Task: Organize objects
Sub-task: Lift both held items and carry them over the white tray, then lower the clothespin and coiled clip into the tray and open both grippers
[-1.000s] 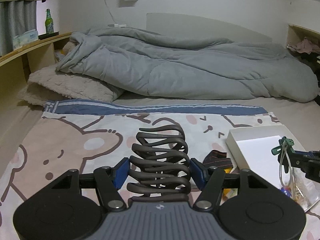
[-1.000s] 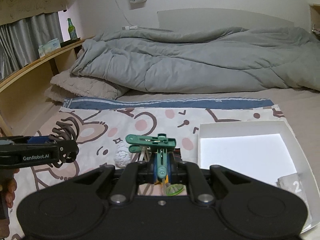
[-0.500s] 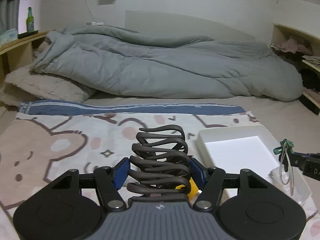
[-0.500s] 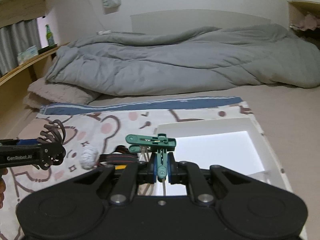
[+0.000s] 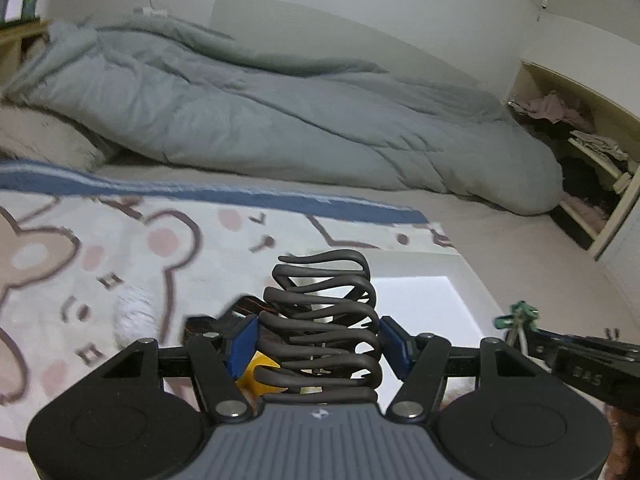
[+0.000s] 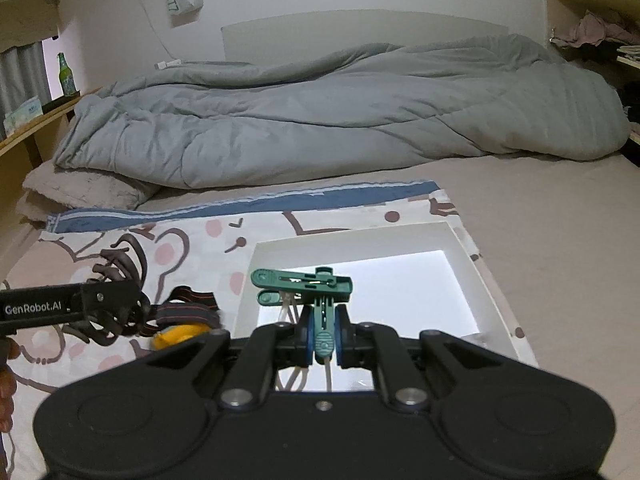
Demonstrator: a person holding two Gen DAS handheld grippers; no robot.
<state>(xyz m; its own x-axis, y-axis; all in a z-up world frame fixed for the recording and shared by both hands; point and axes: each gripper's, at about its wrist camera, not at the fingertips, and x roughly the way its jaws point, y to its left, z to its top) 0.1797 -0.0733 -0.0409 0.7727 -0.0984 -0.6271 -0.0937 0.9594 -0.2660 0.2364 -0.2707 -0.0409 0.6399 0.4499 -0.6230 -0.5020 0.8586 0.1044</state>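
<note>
My left gripper (image 5: 320, 340) is shut on a dark brown claw hair clip (image 5: 322, 304), its blue pads pressing both sides. It hovers at the near left edge of a shallow white box (image 5: 420, 258) lying on the cartoon-print cloth. My right gripper (image 6: 323, 332) is shut on a green plastic clip (image 6: 304, 284) with white cords hanging below it, held over the white box (image 6: 348, 236). In the right wrist view the left gripper (image 6: 100, 300) and its hair clip (image 6: 124, 264) show at the left. The right gripper (image 5: 576, 364) and green clip (image 5: 518, 316) show at the right of the left view.
A yellow object (image 6: 180, 336), a black strap with red lines (image 6: 192, 304) and a white fluffy ball (image 5: 134, 316) lie on the cloth left of the box. A grey duvet (image 6: 320, 120) fills the back of the bed. Shelves stand at both sides.
Both grippers have moved to the right across the cloth, so the white box now lies closer and more central in both views. Both grips are unchanged.
</note>
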